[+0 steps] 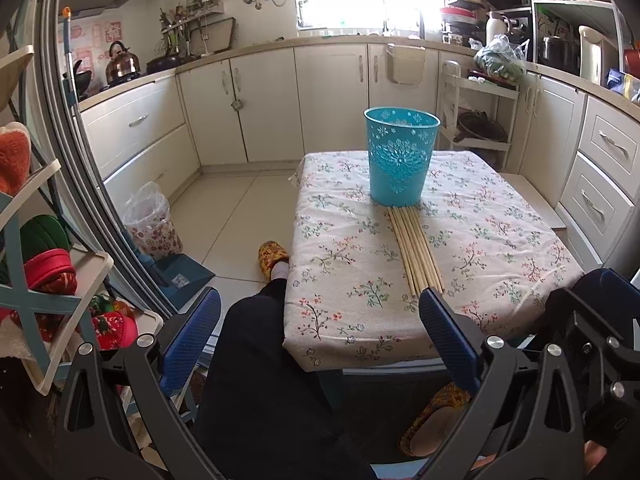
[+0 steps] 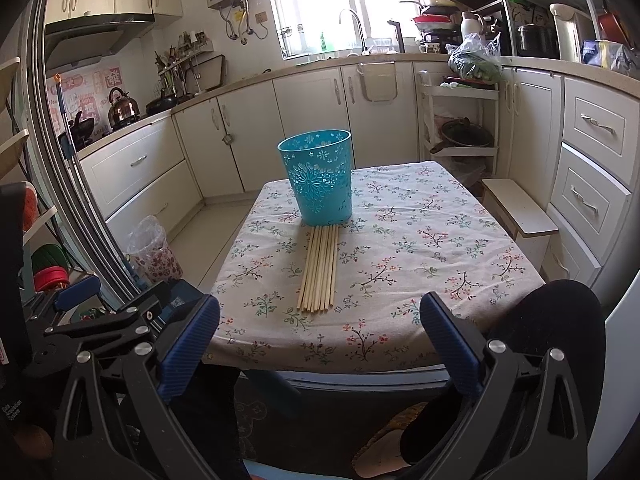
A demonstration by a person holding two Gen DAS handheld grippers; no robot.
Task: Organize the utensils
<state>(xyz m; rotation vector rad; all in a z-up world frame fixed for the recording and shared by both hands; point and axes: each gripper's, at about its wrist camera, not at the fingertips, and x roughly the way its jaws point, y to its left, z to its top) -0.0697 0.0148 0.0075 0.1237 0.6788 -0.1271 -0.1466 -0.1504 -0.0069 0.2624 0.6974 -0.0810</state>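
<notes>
A bundle of several wooden chopsticks (image 1: 414,248) (image 2: 320,268) lies flat on the flowered tablecloth (image 1: 500,240) (image 2: 420,240), its far ends touching the foot of a teal cut-out holder cup (image 1: 400,156) (image 2: 318,178) that stands upright. My left gripper (image 1: 320,336) is open, held low before the table's near edge, its right pad close to the chopsticks' near ends. My right gripper (image 2: 320,340) is also open and empty, in front of the near edge, facing the bundle.
The small table stands in a kitchen with cream cabinets (image 2: 224,136) around. A person's dark-clothed legs and patterned slippers (image 1: 272,258) are at the table's near side. A bagged bin (image 2: 154,248) and a rack (image 1: 48,280) stand left; a low stool (image 2: 520,208) stands right.
</notes>
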